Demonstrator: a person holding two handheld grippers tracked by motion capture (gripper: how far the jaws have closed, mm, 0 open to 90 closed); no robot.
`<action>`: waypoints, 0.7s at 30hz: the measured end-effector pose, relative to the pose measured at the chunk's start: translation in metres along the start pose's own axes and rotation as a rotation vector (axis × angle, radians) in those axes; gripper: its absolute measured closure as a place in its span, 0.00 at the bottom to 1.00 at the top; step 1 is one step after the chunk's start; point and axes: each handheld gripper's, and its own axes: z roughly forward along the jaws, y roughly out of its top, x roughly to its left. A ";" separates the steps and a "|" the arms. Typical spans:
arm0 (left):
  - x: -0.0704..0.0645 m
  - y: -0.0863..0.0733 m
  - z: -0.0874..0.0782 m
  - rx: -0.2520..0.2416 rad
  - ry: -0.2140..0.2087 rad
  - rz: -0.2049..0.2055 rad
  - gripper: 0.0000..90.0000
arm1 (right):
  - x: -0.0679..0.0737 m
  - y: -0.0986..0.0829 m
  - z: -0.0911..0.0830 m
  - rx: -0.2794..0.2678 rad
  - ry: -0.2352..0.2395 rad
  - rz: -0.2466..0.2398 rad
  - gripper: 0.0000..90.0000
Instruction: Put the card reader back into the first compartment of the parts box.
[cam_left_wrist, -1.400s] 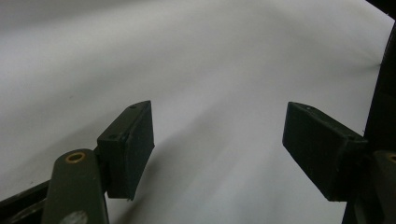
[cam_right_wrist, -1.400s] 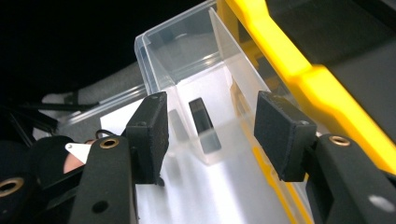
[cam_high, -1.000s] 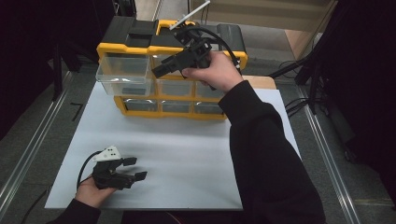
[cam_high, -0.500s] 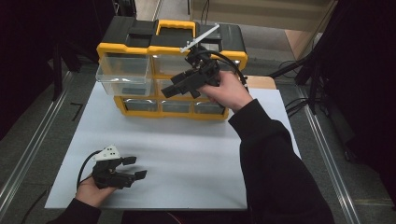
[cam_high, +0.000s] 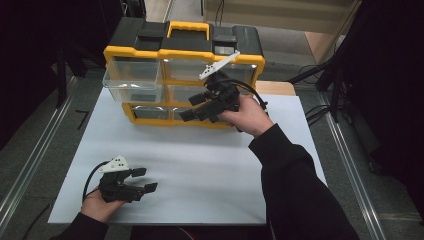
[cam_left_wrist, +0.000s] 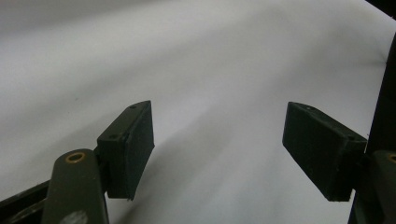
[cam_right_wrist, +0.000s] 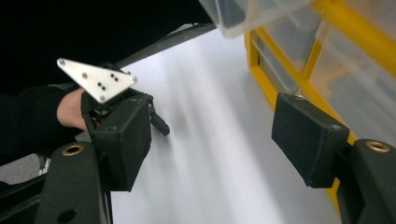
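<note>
A yellow and black organizer with clear drawers stands at the back of the white mat. Its top-left drawer is pulled out. My right gripper hovers in front of the middle drawers, open and empty, jaws pointing left. In the right gripper view the right gripper points along the organizer's front, and the pulled-out drawer hangs above. My left gripper rests on the mat near the front left, open with nothing in it. Under the left gripper lies bare white mat.
The left hand and its gripper, with a grey plate, lie beyond the right jaws. Metal rails run along both sides of the table. A wooden board sits behind the organizer's right end.
My right gripper has come down and toward the person, from the top row of drawers to the front of the lower rows. The left gripper has stayed put.
</note>
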 end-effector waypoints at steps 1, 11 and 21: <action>0.000 0.000 0.000 0.000 0.000 -0.001 0.30 | 0.000 -0.003 0.001 0.004 -0.002 0.000 0.30; 0.000 0.000 0.000 0.006 0.001 0.003 0.30 | 0.003 -0.029 0.010 0.010 -0.010 -0.012 0.30; -0.001 0.000 0.001 0.008 0.000 0.007 0.30 | 0.004 -0.063 0.019 0.015 -0.032 -0.018 0.30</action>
